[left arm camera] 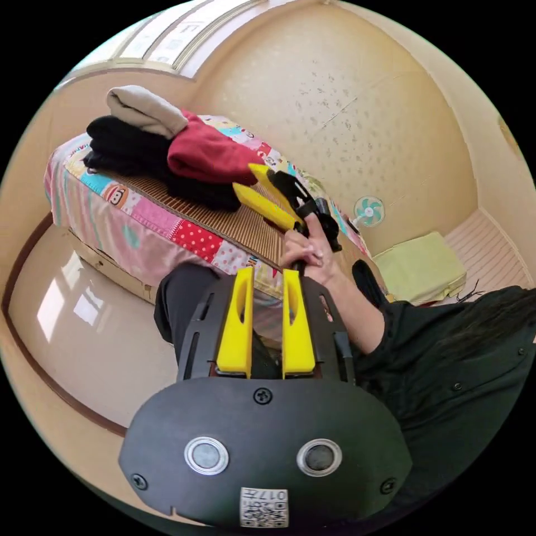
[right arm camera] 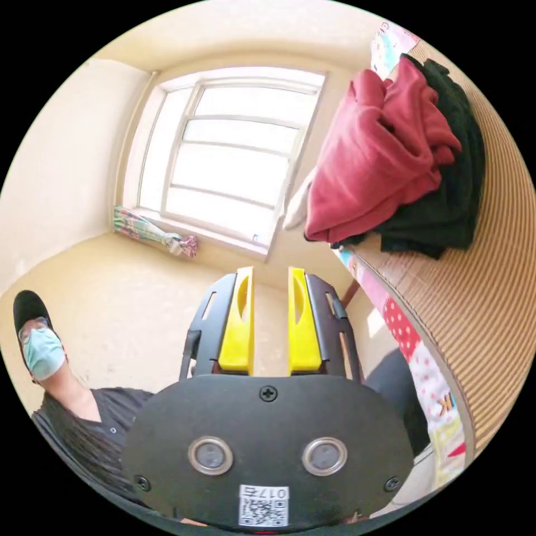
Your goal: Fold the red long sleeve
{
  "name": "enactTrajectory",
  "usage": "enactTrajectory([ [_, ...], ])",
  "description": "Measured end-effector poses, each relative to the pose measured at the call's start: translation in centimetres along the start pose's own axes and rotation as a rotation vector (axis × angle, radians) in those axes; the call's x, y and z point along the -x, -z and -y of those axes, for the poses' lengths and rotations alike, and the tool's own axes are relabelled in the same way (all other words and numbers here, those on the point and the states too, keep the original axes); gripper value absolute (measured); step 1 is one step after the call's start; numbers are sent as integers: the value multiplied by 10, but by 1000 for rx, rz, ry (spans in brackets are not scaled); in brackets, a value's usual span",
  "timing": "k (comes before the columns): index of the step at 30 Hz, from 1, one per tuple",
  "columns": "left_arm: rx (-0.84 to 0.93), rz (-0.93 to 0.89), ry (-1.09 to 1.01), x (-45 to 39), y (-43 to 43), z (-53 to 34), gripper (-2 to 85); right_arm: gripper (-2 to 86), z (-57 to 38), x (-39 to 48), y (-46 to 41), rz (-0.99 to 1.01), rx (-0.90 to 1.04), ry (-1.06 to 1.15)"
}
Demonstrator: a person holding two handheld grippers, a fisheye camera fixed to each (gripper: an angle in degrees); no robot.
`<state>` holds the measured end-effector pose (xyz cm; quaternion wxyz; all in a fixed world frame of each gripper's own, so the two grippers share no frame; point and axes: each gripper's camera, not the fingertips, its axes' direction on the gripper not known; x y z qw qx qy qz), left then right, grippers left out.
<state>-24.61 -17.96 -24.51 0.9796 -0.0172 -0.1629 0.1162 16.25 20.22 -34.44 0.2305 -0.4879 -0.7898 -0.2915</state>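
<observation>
The red long sleeve (left arm camera: pixel 206 153) lies crumpled on a heap of black clothes (left arm camera: pixel 128 148) on the bed, with a beige garment (left arm camera: pixel 145 109) on top at the far side. My left gripper (left arm camera: pixel 267 272) is held off the bed's edge, open, with nothing between the jaws. In the left gripper view a hand (left arm camera: pixel 307 254) holds my right gripper (left arm camera: pixel 244 177) over the mat, its yellow jaws apart and pointing at the red heap, just short of it. In the right gripper view the red long sleeve (right arm camera: pixel 374 156) lies ahead of my open right gripper (right arm camera: pixel 271 272), apart from it.
The bed carries a ribbed bamboo mat (left arm camera: pixel 240 223) over a patchwork sheet (left arm camera: pixel 139 223). The glossy floor (left arm camera: pixel 84 324) lies beside the bed. A small fan (left arm camera: pixel 368 211) and a green cushion (left arm camera: pixel 419 268) stand by the wall. A window (right arm camera: pixel 234 156) lies behind. The person in black (left arm camera: pixel 446 357) stands close.
</observation>
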Motion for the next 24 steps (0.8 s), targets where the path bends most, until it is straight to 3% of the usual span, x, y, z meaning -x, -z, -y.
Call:
enactTrajectory([
  [3, 67, 131, -117, -30, -31, 8, 78, 126, -87, -33, 38, -199, 162, -99],
  [6, 140, 136, -224, -62, -78, 17, 66, 129, -161, -31, 138, -351, 64, -185],
  [9, 230, 108, -322, -101, -134, 27, 63, 132, -216, 17, 257, -672, -135, -205],
  [12, 308, 80, -403, -151, -186, 34, 47, 134, -273, 94, 371, -1021, -456, -254],
  [14, 344, 24, -460, -181, -210, 33, 32, 135, -328, 162, 436, -1268, -768, -273],
  [17, 416, -43, -498, -222, -242, 24, 23, 137, -398, 213, 492, -1484, -1121, -393],
  [20, 481, -85, -487, -246, -263, 12, 21, 141, -447, 213, 531, -1420, -1288, -477],
  [24, 534, -61, -431, -258, -282, 1, 25, 145, -439, 179, 532, -1232, -1258, -396],
])
